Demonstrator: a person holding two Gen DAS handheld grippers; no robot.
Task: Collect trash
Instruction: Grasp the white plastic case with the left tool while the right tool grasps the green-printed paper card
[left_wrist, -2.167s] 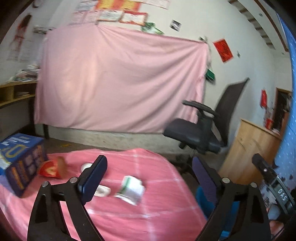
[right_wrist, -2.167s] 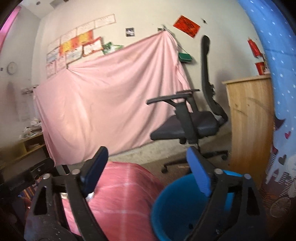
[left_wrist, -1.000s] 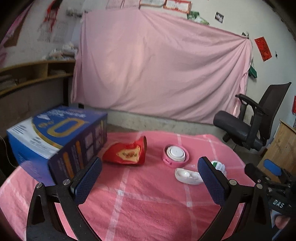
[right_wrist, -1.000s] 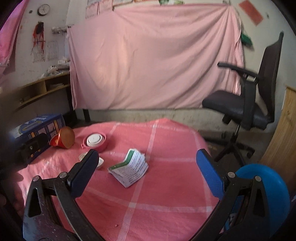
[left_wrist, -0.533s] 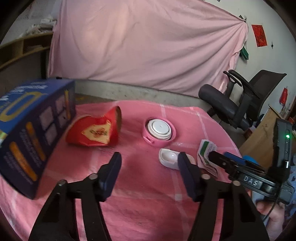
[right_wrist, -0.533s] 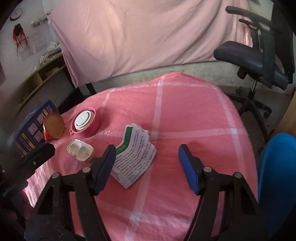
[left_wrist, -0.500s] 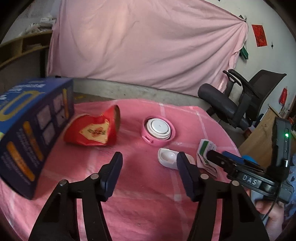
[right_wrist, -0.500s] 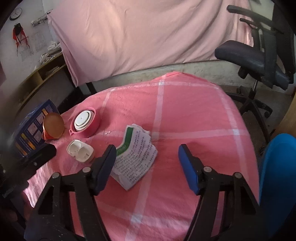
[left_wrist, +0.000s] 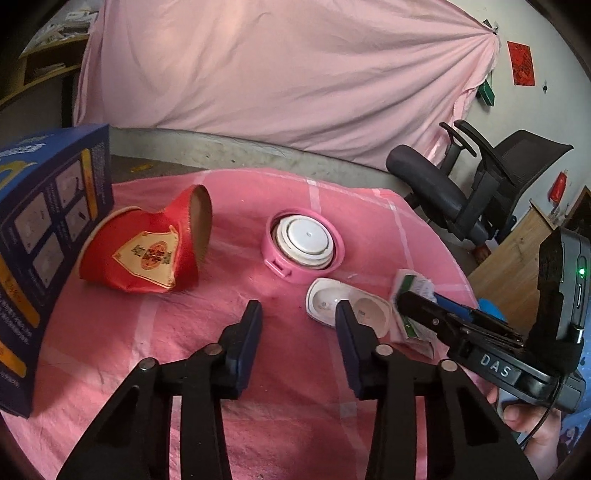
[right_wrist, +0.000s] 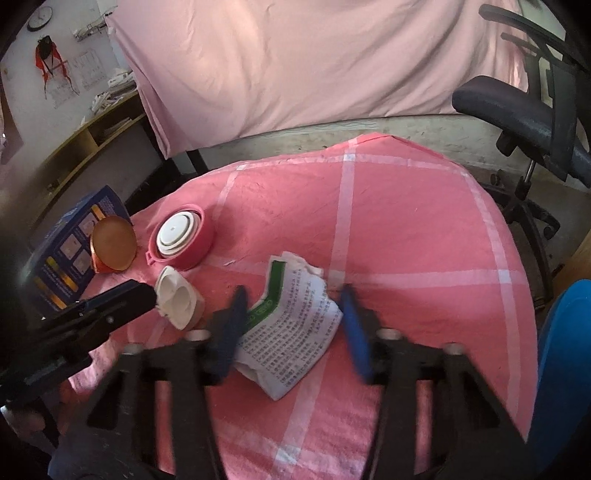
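On the pink checked tablecloth (right_wrist: 406, 229) lie a crumpled printed paper packet (right_wrist: 291, 332), a white plastic case (right_wrist: 177, 295), a pink round lid (right_wrist: 181, 238) and a crushed red paper cup (left_wrist: 147, 251). My right gripper (right_wrist: 293, 314) is open, its fingers on either side of the paper packet just above the cloth. My left gripper (left_wrist: 297, 332) is open and empty over the cloth, its right finger next to the white case (left_wrist: 347, 306). The pink lid (left_wrist: 303, 242) lies beyond it.
A blue carton (left_wrist: 40, 229) stands at the table's left edge. A blue bin (right_wrist: 565, 369) sits low at the right beside the table. A black office chair (right_wrist: 524, 110) and a pink hanging sheet (right_wrist: 295, 62) are behind.
Both grippers have moved down and forward to the table. Both jaw gaps have narrowed. The right fingers now straddle the paper packet; the left has come close to the white case.
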